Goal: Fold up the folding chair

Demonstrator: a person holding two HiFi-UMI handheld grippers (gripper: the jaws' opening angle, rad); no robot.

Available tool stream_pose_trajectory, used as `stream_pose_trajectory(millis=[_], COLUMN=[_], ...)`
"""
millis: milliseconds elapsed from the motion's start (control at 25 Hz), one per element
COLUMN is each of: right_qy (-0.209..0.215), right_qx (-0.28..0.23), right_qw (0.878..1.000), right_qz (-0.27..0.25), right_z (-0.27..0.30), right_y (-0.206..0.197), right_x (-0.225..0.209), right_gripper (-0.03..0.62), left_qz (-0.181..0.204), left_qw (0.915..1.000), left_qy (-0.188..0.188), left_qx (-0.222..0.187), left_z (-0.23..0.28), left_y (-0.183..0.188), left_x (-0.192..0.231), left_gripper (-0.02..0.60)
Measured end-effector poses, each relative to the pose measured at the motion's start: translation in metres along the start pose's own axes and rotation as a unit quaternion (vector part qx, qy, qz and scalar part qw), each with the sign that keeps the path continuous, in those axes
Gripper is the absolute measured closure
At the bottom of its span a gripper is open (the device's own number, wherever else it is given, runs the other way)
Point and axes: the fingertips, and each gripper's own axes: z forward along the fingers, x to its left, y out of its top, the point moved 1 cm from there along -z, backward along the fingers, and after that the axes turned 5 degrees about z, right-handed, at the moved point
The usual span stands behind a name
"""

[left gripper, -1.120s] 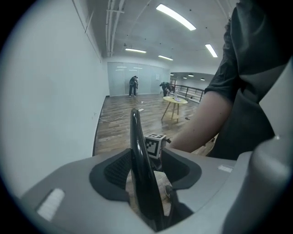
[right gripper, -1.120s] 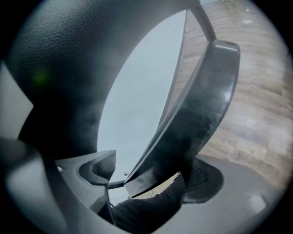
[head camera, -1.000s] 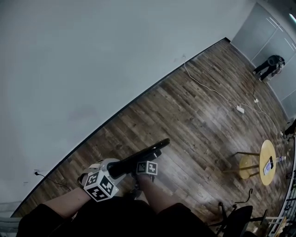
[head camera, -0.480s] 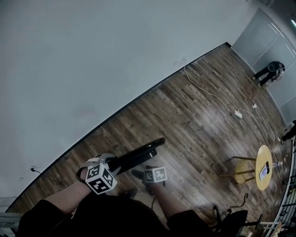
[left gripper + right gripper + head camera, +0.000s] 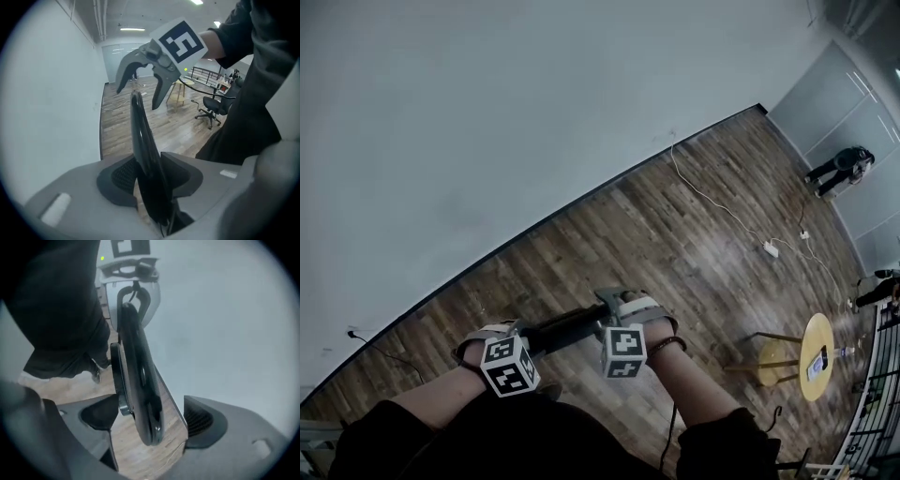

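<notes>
The left gripper (image 5: 149,176), its jaws just closing, pinches the edge of the black folding chair (image 5: 140,136). The right gripper (image 5: 150,420) stands wide open around that edge, gripping nothing

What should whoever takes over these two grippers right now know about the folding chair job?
Left gripper: jaws have just been closing; pads clamped on the folding chair, at one end of its black panel.
Right gripper: open, jaws astride the panel's other end, not gripping.
Chair: held edge-on between the two grippers.
Done: its parts look close to flat together; whether it is fully folded cannot be told.
Left: probably close the right gripper and press the chair flat.
</notes>
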Motion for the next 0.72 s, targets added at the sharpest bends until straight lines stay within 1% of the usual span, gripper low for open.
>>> stream_pose_trajectory(millis=[80,120,160,200,240,280,360,440,640,720], right_qy=[0.034,0.047,0.056,0.062,0.067,0.072,0.086,0.11,0.179,0.201], right_qx=[0.013,0.014,0.013,0.013,0.015,0.017,0.022,0.023,0.011,0.005], right_qw=[0.998,0.997,0.996,0.995,0.994,0.993,0.988,0.983,0.97,0.964], right_qz=[-0.045,-0.056,-0.064,-0.074,-0.085,-0.097,-0.124,-0.143,-0.162,-0.172], right_z=[0.012,0.016,0.019,0.021,0.022,0.022,0.028,0.036,0.037,0.036], right_y=[0.009,0.014,0.017,0.019,0.02,0.02,0.018,0.015,0.015,0.018], right_x=[0.006,0.009,0.012,0.014,0.014,0.014,0.016,0.024,0.035,0.041], right_gripper=[0.167,0.187,0.222,0.285,0.369,0.399,0.427,0.451,0.495,0.512], left_qz=[0.003,0.004,0.005,0.006,0.007,0.008,0.008,0.006,0.004,-0.008], left_qw=[0.9998,0.9996,0.9994,0.9993,0.9992,0.9991,0.9992,0.9994,0.999,0.9987], left_qy=[-0.019,-0.026,-0.032,-0.035,-0.037,-0.038,-0.036,-0.034,-0.034,-0.029], left_qx=[-0.003,-0.006,-0.009,-0.012,-0.015,-0.017,-0.015,-0.006,0.028,0.042], left_z=[0.0,0.0,-0.001,-0.001,-0.001,-0.001,0.001,0.005,0.012,0.016], left_y=[0.001,0.001,0.001,0.001,0.001,0.002,0.003,0.001,-0.002,-0.005], left_x=[-0.004,-0.005,-0.005,-0.005,-0.004,-0.003,0.0,0.0,-0.003,-0.004], left_gripper=[0.431,0.43,0.43,0.428,0.426,0.426,0.426,0.426,0.437,0.454])
